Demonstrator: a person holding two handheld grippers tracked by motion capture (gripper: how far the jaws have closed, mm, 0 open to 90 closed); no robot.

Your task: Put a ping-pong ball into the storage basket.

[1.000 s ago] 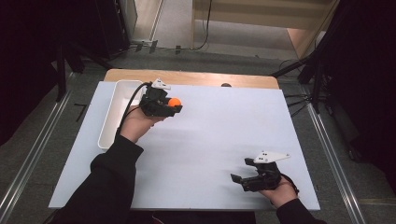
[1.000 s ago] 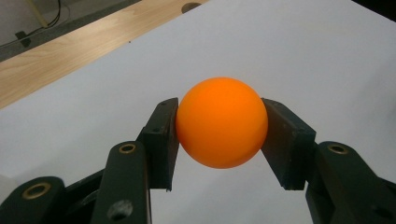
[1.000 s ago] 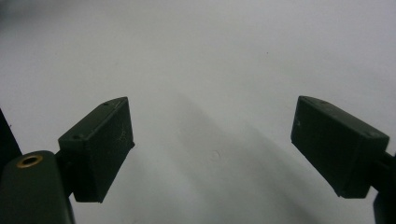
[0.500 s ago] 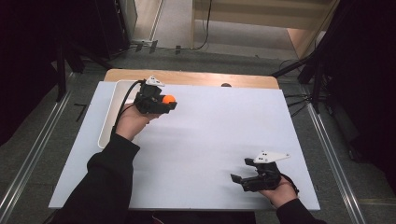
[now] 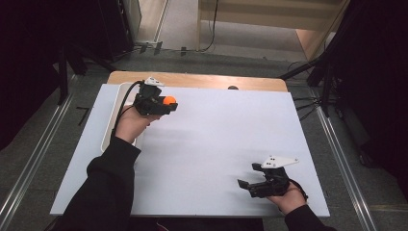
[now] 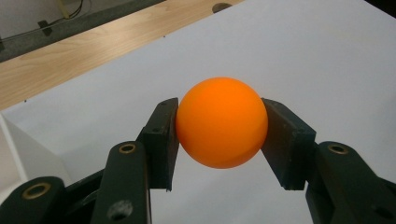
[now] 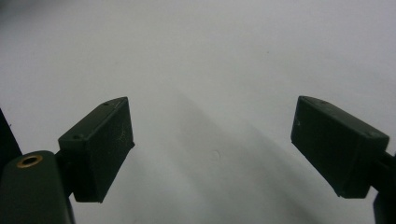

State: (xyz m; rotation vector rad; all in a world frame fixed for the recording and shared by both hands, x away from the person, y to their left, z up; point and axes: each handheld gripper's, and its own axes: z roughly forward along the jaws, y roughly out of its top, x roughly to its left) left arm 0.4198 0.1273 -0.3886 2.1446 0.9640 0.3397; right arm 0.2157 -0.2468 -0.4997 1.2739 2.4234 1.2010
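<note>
Ball, orange, sits clamped between the jaws of the left gripper, held above the white table just beside the white tray; right gripper rests near the table's front edge, jaws wide apart.

Orange ball between black jaws; white tray at 9 o'clock; pale sheet over light wood table.

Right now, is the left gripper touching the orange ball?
Touching. The left gripper view shows both jaws of the left gripper pressed against the sides of the orange ball.
</note>
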